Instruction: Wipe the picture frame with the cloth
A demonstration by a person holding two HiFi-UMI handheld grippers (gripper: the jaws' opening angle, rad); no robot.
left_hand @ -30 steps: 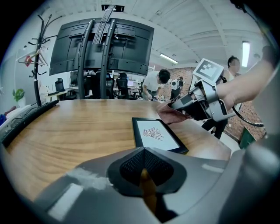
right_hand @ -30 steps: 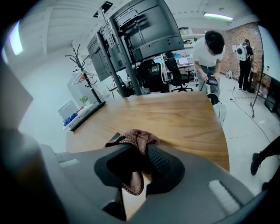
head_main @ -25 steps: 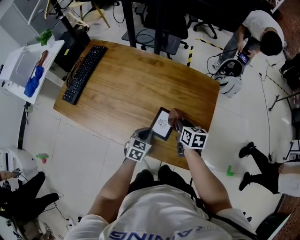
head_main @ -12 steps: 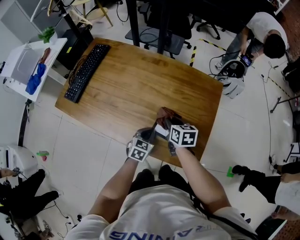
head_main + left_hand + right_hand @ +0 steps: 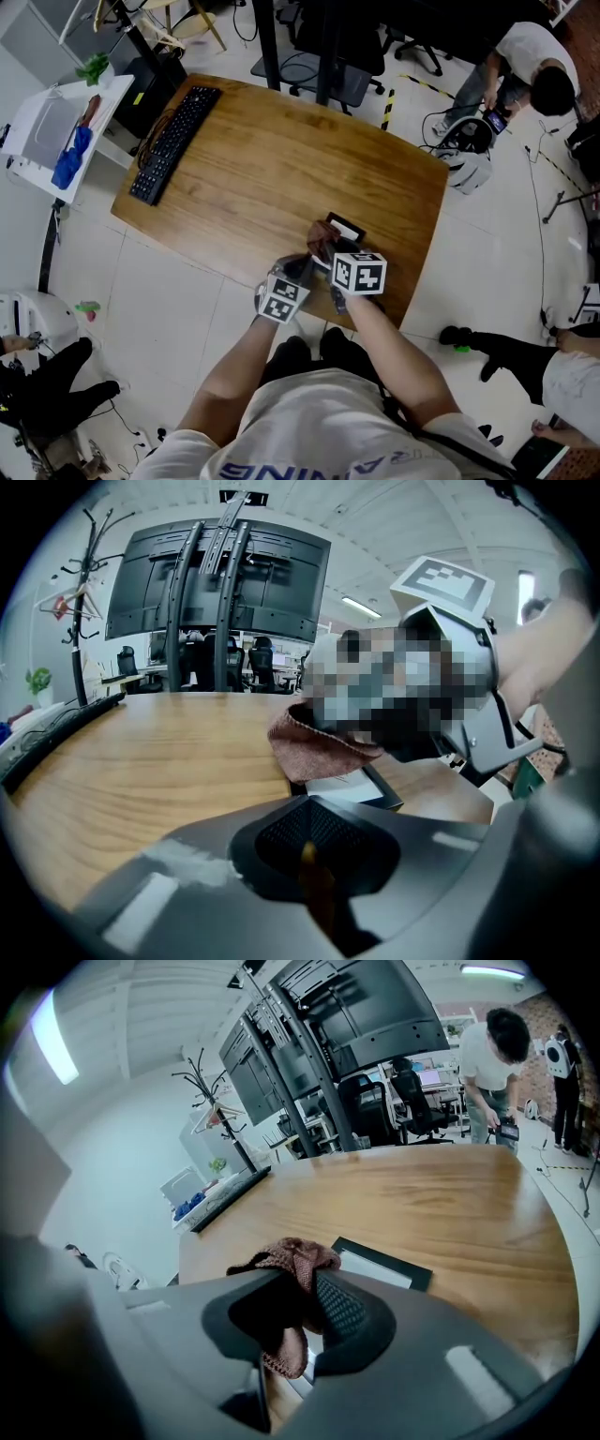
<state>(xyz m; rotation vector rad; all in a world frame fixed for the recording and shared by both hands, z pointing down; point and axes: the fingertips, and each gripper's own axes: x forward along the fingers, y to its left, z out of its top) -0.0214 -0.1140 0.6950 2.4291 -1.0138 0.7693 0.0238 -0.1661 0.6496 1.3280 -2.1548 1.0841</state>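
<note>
Cloth [image 5: 295, 1260] over frame [image 5: 384, 1267] — wiping
Right gripper [image 5: 300, 1312] pinches the soft cloth by a fold; left gripper [image 5: 309, 855], jaws closed, waits at the light, likely fragile frame's edge.

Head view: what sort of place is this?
Probably an office or lab workspace: a wooden desk with a keyboard, office chairs behind it, and a bank of monitors on a stand.
</note>
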